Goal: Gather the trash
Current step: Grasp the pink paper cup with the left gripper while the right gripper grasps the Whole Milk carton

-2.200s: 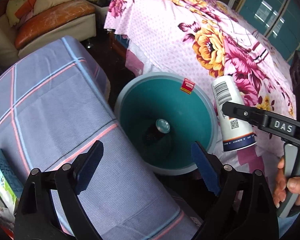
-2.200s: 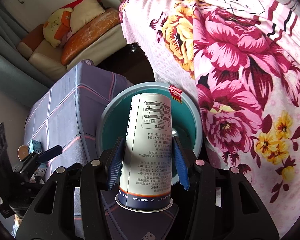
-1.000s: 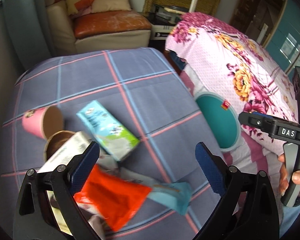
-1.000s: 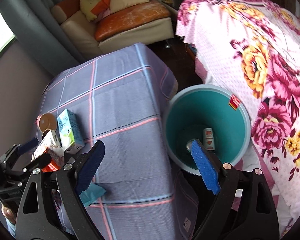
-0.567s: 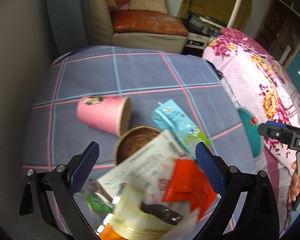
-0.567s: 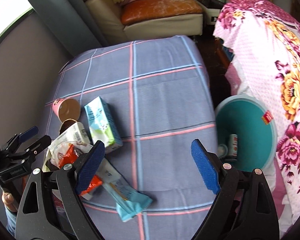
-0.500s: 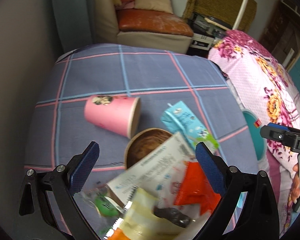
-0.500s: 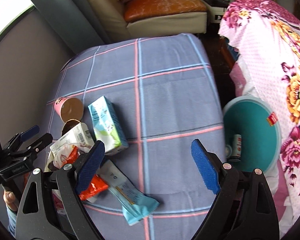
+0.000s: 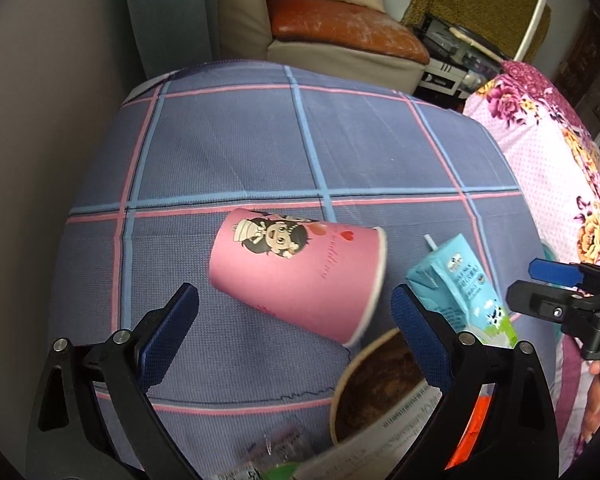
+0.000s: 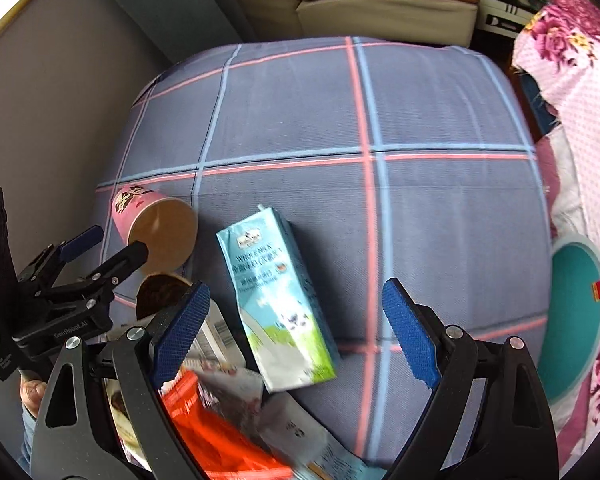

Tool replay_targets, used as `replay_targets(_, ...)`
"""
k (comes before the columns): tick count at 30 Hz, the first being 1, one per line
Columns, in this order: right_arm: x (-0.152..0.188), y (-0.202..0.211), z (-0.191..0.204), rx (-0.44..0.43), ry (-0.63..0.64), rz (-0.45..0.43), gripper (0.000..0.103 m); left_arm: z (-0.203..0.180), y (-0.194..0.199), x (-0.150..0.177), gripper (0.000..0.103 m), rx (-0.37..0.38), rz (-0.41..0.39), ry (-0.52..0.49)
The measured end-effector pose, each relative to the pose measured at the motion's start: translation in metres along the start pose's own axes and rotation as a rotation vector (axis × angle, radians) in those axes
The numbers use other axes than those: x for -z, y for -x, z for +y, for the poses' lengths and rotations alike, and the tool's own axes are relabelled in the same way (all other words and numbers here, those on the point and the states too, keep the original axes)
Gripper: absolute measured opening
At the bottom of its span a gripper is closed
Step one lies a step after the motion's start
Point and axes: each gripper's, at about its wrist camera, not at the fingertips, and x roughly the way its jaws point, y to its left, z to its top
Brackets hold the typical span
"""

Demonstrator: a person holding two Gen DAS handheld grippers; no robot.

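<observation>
My left gripper (image 9: 292, 316), spread wide and empty, frames the pink cup (image 9: 296, 272) at frame centre: light, crushable; grip mid-wall gently.

Left claw (image 9: 292, 322) and right claw (image 10: 294, 330) both gape wide, holding nothing.

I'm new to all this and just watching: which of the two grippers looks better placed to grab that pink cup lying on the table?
Probably the left gripper: it is open, with the tipped pink cup lying just ahead between its fingers. The open right gripper faces the milk carton instead.
</observation>
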Motion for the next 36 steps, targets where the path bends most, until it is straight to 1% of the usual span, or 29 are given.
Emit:
replay_targets(4, -0.007, -0.016, 0.013, 0.0, 0.025, 0.023, 0.083, 0.012, -0.006, 0.003, 0.097, 0.008, 0.01, 0.019)
replay_targets(6, -0.009, -0.023, 0.017, 0.008, 0.035, 0.035, 0.077, 0.019, -0.006, 0.006, 0.097, 0.011, 0.016, 0.024)
replay_targets(7, -0.01, -0.026, 0.018, 0.01, 0.035, 0.043, 0.075, 0.022, -0.006, 0.008, 0.097, 0.009, 0.018, 0.025)
replay_targets(9, -0.01, -0.033, 0.019, 0.022, 0.033, 0.057, 0.065, 0.03, -0.004, 0.011, 0.097, -0.003, 0.021, 0.025)
replay_targets(14, -0.006, -0.043, 0.013, 0.041, 0.023, 0.083, 0.058, 0.05, 0.0, 0.019, 0.097, -0.034, 0.031, 0.03)
replay_targets(15, -0.005, -0.043, 0.011, 0.047, 0.021, 0.084, 0.053, 0.055, 0.001, 0.021, 0.097, -0.034, 0.036, 0.038)
replay_targets(18, -0.004, -0.041, 0.009, 0.069, 0.032, 0.055, 0.051, 0.062, 0.004, 0.025, 0.097, -0.008, 0.048, 0.063)
replay_targets(22, -0.005, -0.036, 0.004, 0.064, 0.028, 0.036, 0.05, 0.066, 0.014, 0.028, 0.097, 0.063, 0.042, 0.093)
replay_targets(25, -0.006, -0.032, 0.002, 0.065, 0.029, 0.019, 0.05, 0.063, 0.024, 0.022, 0.097, 0.108, 0.021, 0.127)
replay_targets(27, -0.007, -0.031, 0.001, 0.055, 0.027, 0.015, 0.05, 0.062, 0.026, 0.016, 0.097, 0.128, 0.006, 0.167)
replay_targets(30, -0.007, -0.031, -0.001, 0.041, 0.026, 0.02, 0.05, 0.063, 0.019, 0.002, 0.097, 0.104, -0.003, 0.248)
replay_targets(32, -0.006, -0.032, -0.003, 0.029, 0.026, 0.026, 0.05, 0.064, 0.011, -0.006, 0.097, 0.127, 0.007, 0.305)
replay_targets(33, -0.005, -0.032, -0.004, 0.026, 0.027, 0.029, 0.05, 0.064, 0.007, -0.009, 0.097, 0.124, 0.003, 0.324)
replay_targets(36, -0.002, -0.033, -0.007, 0.01, 0.022, 0.041, 0.051, 0.062, -0.007, -0.016, 0.097, 0.067, 0.015, 0.336)
